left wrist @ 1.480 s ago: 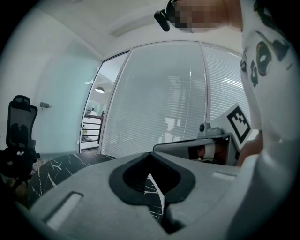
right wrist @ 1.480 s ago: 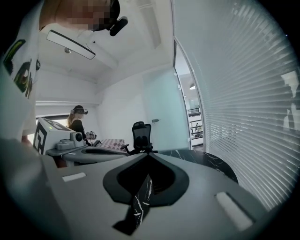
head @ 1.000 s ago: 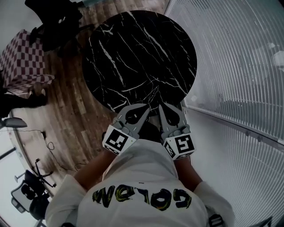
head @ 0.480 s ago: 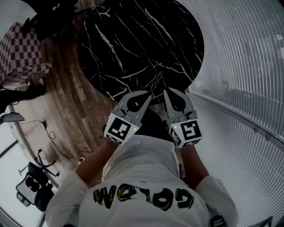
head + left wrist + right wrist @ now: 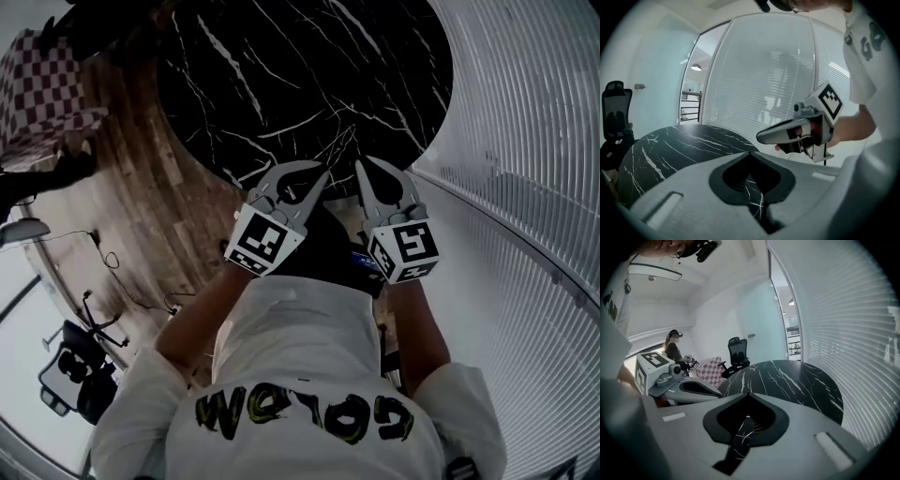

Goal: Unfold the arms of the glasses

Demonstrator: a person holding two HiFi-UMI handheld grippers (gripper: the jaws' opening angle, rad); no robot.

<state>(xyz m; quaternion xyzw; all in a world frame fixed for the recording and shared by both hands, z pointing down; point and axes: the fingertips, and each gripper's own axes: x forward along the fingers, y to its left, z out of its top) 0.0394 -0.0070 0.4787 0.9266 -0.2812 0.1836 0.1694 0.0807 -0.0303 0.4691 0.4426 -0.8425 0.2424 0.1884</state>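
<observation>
No glasses show in any view. A round black marble table (image 5: 309,75) lies ahead of me, bare where I can see it. My left gripper (image 5: 324,171) hangs over the table's near edge, shut with nothing in it. Just to its right is my right gripper (image 5: 362,161), also shut and empty. In the left gripper view the closed jaws of the left gripper (image 5: 750,153) point over the table (image 5: 670,145), and the right gripper (image 5: 761,137) shows beside them. In the right gripper view the right gripper (image 5: 749,394) is shut, with the left gripper (image 5: 718,391) at its left.
A curved glass wall with white blinds (image 5: 525,141) runs close along the table's right side. A checkered seat (image 5: 42,89) stands on the wooden floor (image 5: 141,216) at the left. Black office chairs (image 5: 736,355) (image 5: 75,375) stand around, and another person (image 5: 672,350) is behind the table.
Both grippers have sunk together near the table's near edge, still side by side and shut. The head view has tipped, so the table sits higher in the picture.
</observation>
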